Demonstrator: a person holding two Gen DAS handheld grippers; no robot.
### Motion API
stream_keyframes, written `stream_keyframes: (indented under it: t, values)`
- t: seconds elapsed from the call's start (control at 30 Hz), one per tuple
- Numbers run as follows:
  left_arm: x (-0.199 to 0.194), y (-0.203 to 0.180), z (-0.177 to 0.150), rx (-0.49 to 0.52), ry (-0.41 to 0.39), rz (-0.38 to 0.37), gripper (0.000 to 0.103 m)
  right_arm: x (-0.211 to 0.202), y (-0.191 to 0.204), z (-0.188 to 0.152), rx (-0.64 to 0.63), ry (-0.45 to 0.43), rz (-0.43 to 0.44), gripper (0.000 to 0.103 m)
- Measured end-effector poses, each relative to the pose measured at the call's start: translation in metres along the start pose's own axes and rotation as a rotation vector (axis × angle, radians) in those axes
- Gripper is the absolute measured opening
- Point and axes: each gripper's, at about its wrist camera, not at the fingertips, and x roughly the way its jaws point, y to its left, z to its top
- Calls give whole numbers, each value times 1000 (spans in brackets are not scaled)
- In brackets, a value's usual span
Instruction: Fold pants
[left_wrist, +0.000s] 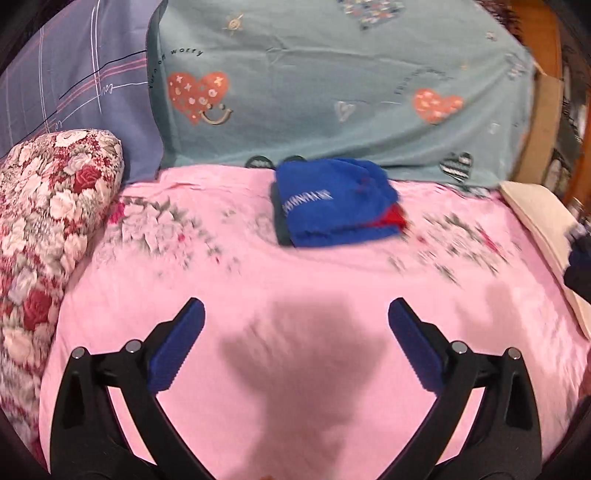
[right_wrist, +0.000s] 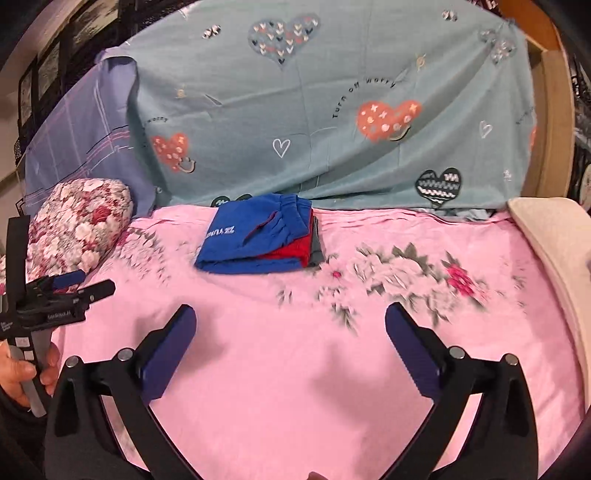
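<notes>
Folded blue pants (left_wrist: 334, 201) lie on top of a small stack, with red and grey garments under them, at the far side of the pink floral bedsheet (left_wrist: 295, 280). They also show in the right wrist view (right_wrist: 258, 236). My left gripper (left_wrist: 295, 314) is open and empty, well short of the stack above the sheet. My right gripper (right_wrist: 290, 317) is open and empty too, near the front of the bed. The left gripper also shows at the left edge of the right wrist view (right_wrist: 77, 282), held in a hand.
A floral pillow (left_wrist: 48, 206) lies at the left. A teal heart-print sheet (left_wrist: 332, 81) and a purple cloth (left_wrist: 74, 74) hang behind the bed. A cream cushion (right_wrist: 554, 251) and a wooden bed frame (right_wrist: 550, 122) stand at the right.
</notes>
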Motion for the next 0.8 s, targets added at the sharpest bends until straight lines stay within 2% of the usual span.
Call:
stream_keyframes:
  t: [0.13,0.23,0.37,0.57,0.8]
  values:
    - [-54,-8,-46,-39,-29,-19,101,-52,6,-38,-8,-19,-22,102]
    - [-84,-14,-73,-51,-38,7,101,-83,8,-67,-3,-50,-33,102]
    - [-110,-24,-100,-17,-28,39,101,-104,9,-99,-12,-35,-54,102]
    - [-133,-34,-120,-4,-43,47,101,-116,4,-119,25,-14,-64,102]
    - [-140,-38,-124,-4,-52,69,101,-127,4,-130,37,-22,-66,102]
